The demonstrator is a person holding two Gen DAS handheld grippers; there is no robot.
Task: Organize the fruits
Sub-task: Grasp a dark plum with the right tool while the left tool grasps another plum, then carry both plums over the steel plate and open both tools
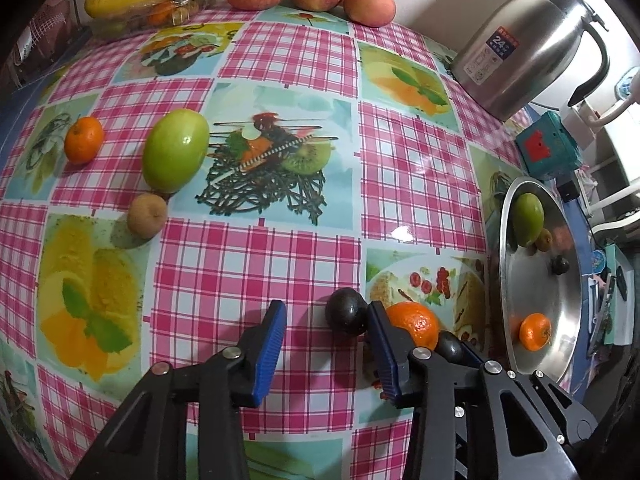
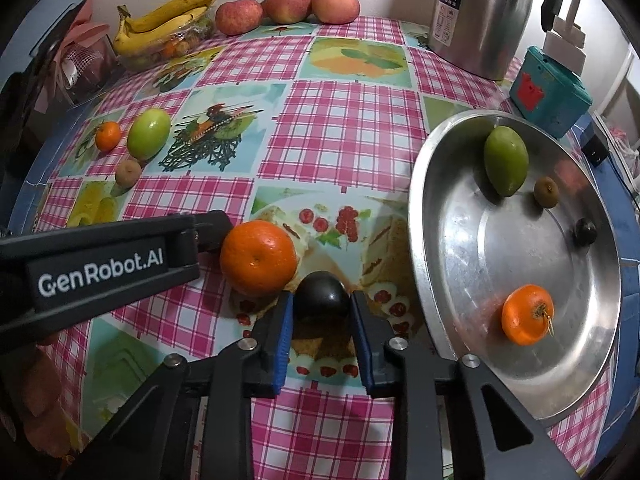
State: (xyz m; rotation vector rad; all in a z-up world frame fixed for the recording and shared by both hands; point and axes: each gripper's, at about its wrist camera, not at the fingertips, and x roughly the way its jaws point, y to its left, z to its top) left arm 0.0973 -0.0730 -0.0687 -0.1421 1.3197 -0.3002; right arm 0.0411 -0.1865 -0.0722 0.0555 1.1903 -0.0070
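- Bright indoor light from above, colours saturated, both views sharp.
- Glare spots on the glossy tablecloth (image 1: 400, 232) and steel tray (image 2: 460, 216).
- Soft short shadows under fruit.
- Strong fisheye bending, black vignette at corners.

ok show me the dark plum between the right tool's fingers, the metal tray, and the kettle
dark plum (image 2: 321, 293), right wrist view, middle of its front face
metal tray (image 2: 472, 240), right wrist view, bare floor of the tray
kettle (image 2: 480, 12), right wrist view, steel body beside the label
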